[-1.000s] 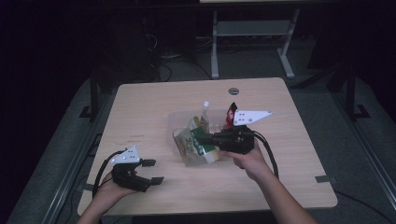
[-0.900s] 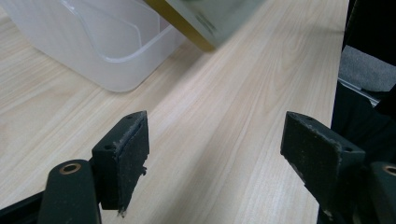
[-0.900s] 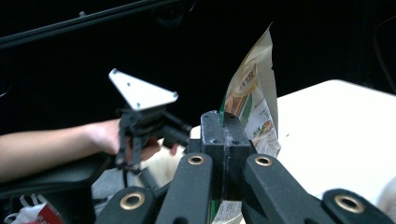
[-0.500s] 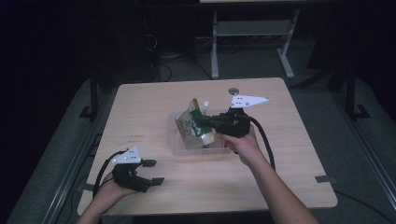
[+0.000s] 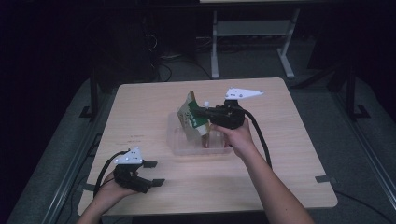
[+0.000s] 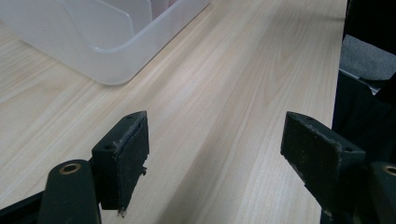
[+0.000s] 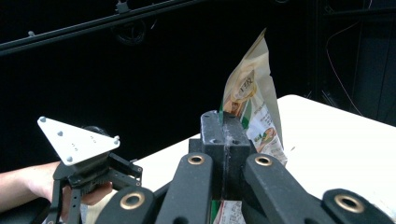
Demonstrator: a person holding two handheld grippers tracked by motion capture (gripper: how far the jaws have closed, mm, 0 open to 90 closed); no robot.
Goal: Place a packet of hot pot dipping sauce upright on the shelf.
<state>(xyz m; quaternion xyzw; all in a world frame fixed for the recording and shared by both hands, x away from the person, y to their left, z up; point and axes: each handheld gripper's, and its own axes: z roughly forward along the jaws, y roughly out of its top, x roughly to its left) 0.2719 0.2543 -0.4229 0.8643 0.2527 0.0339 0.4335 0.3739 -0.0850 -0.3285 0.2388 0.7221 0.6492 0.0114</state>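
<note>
We have the pouch pinched in the right gripper and lifted clear above the clear bin — so the pick is done. Setting it down remains. Our left gripper rests open and empty near the table edge.

A clear plastic divided bin sits mid-table on the pale wooden table; the green-and-tan snack pouch hangs above it in the right gripper, while the left gripper rests near the table's front-left corner
</note>
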